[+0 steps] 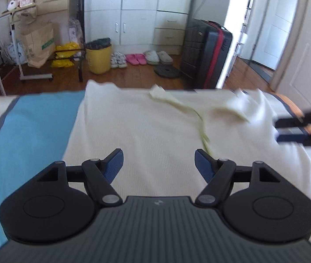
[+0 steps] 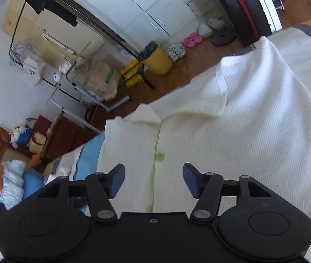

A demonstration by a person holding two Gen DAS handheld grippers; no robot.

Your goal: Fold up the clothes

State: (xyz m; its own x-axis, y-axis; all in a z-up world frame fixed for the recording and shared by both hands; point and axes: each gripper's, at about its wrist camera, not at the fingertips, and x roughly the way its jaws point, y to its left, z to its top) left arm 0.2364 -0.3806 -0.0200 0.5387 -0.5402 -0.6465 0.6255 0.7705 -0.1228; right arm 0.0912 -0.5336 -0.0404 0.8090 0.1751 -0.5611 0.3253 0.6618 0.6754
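The cream shirt (image 1: 146, 129) lies spread on the bed (image 1: 30, 118), collar (image 2: 155, 116) toward the foot edge. Both grippers hover over the shirt — left gripper (image 1: 159, 164) and right gripper (image 2: 153, 180) with jaws wide, nothing between them.

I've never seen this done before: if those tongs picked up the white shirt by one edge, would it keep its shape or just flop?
Probably flop: the white shirt is a soft ribbed knit, and its sleeve already lies folded over. It looks light, so it should lift easily. Pushed, it would likely bunch up on the bedsheet rather than slide.
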